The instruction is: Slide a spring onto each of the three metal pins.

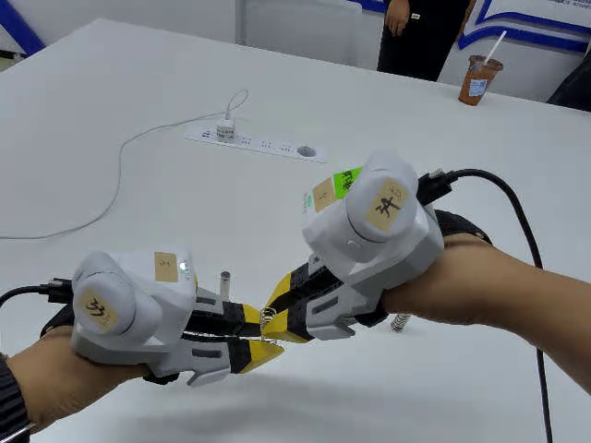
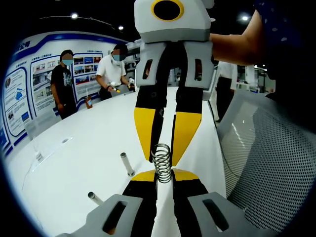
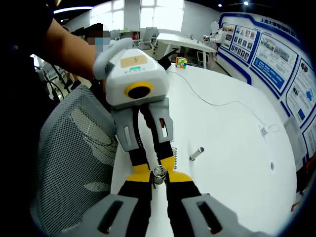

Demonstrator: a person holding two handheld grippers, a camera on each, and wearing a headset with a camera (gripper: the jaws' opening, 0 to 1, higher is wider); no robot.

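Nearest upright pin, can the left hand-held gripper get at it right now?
Probably yes: the pin stands free beside the left hand-held gripper, nothing between them. However, the right hand-held gripper meets it tip to tip around the spring.

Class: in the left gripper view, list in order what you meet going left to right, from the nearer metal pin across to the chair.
nearer metal pin → farther metal pin → spring → mesh chair back

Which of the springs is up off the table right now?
The spring held in the air between the left tongs and right tongs; the other spring stands untouched on the table.
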